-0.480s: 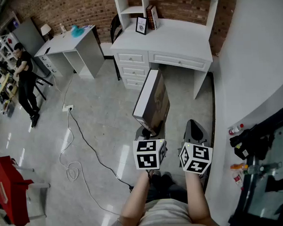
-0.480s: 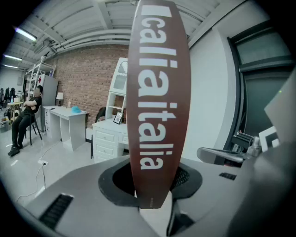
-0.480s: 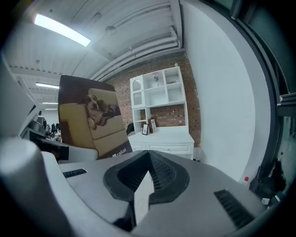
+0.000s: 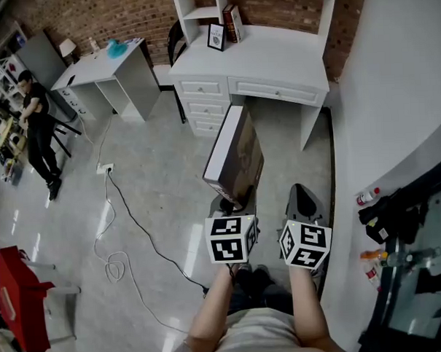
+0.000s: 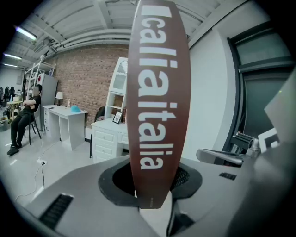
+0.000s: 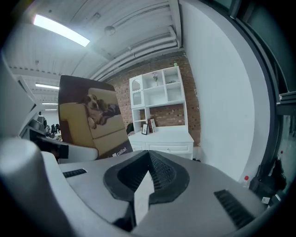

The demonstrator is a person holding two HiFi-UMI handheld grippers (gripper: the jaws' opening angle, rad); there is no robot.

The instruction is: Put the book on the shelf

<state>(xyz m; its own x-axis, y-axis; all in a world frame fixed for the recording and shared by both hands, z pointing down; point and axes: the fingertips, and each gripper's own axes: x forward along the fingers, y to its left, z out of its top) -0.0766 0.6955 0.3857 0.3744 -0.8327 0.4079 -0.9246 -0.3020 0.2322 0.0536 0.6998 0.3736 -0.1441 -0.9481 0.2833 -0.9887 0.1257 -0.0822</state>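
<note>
Out on the open floor, the book [image 4: 236,158] stands upright, pinched at its lower edge by your left tool [image 4: 233,205]; your right tool [image 4: 302,199] is pressed together on nothing. Versus half a second ago almost nothing has shifted: the white surface [image 4: 274,56] and its shelf [image 4: 199,13] sit a touch higher in frame, well apart from the book. Reads as mid-carry, placement not begun.

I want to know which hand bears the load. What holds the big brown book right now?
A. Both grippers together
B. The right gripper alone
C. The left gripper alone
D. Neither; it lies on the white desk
C: the left gripper is clamped on the lower end of the book, which stands upright in it, while the right gripper is closed on nothing beside it.
</note>
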